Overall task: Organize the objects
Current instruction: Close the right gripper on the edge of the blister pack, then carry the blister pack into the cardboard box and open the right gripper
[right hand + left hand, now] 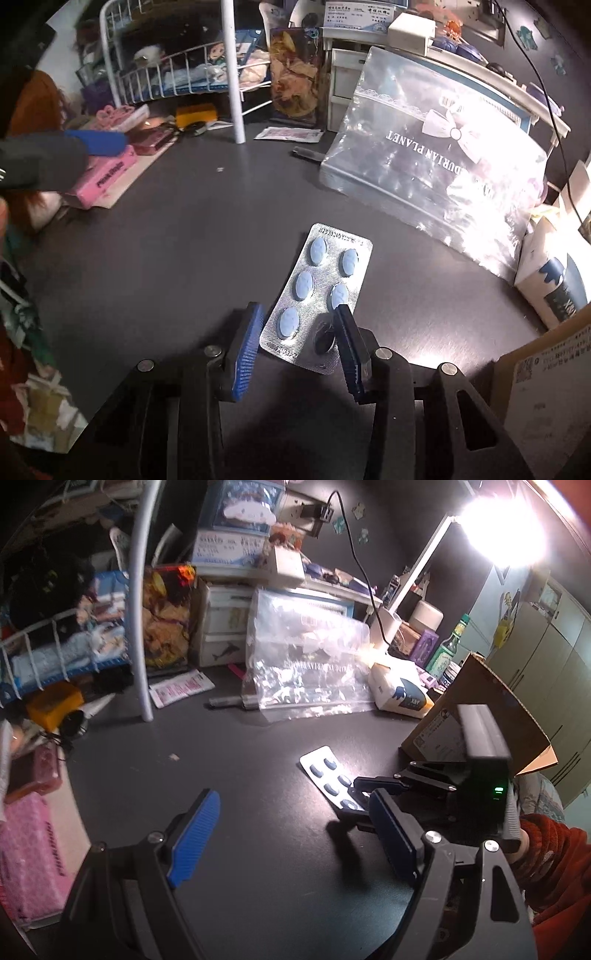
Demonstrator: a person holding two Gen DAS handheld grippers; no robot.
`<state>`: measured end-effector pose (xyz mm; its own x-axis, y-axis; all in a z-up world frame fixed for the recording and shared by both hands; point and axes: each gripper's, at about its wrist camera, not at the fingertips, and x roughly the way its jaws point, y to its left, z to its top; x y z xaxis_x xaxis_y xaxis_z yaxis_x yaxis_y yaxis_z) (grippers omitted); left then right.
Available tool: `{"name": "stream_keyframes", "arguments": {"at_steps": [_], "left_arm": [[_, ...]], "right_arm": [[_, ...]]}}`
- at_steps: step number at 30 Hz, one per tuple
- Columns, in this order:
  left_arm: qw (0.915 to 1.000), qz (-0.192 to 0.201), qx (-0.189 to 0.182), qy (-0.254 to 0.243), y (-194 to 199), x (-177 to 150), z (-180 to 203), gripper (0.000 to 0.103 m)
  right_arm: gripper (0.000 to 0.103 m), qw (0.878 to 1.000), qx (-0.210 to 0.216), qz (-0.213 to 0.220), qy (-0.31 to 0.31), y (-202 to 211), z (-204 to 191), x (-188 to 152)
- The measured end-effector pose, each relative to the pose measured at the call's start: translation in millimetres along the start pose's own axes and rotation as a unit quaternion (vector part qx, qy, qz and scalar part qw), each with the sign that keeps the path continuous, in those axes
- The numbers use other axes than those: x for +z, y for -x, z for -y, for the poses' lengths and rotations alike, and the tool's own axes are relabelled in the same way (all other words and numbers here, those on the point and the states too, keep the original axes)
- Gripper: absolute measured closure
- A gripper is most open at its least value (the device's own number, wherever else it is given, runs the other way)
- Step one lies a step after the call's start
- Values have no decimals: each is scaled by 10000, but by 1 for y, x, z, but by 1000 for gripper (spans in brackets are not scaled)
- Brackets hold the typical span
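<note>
The step in hand looked like the pick-up of the blister pack (317, 295), a foil strip of blue pills lying flat on the dark tabletop (166, 258). The right gripper (295, 347) stood low over the pack's near end, its jaws set narrow with one blue pad on either side of the strip; a gap showed between the left pad and the foil edge, so the pack did not seem clamped yet. The far end of the pack pointed ahead of that gripper, toward the clear plastic bag (436, 158) that leaned further ahead and to its right.

The left gripper (291, 830) hung wide and held nothing, with bare table between its pads; the pack (328, 775) and the right gripper (373, 797) lay just ahead and to its right.

Next, by my judgement, the right jaws would need to close squarely on the thin strip's edges, since the flat foil could slip or buckle, before it was carried to a container such as the cardboard box (480, 709) ahead on the right
</note>
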<state>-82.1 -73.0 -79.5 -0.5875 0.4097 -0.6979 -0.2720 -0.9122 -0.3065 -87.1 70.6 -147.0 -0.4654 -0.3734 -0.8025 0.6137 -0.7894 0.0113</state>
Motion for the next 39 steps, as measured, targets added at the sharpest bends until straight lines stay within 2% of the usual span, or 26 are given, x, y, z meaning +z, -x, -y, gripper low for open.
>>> {"name": "stream_keyframes", "arguments": {"at_steps": [7,10,11,16,22,26,32,39], "left_arm": [[9988,-391,-231,169,-42,-6,1,23],[9970,-455,-537,318,-54,-7,1,24],[9966,-454,-598,346,-56,-7,1,27],[9919,-433,-1073,532,-61,-3,3,57],[9891,-291,-1333,550,-50,6,9,74],[9885,-127,-1433,461,-36,16,18,79],[9869,126,-1587,243,-11,35,35,81],[9818,487,-1828,-182,24,69,72,81]], "right_arm": [[67,9989,407,170,132,17,-12,-4],[67,9981,476,291,276,25,-20,-5],[67,9976,506,344,321,28,-23,-6],[68,9958,659,510,391,40,-30,-5],[67,9942,647,727,455,56,-31,0],[67,9933,556,861,542,71,-31,5],[67,9911,335,1122,640,100,-32,13],[67,9849,-146,1528,803,152,-35,27]]}}
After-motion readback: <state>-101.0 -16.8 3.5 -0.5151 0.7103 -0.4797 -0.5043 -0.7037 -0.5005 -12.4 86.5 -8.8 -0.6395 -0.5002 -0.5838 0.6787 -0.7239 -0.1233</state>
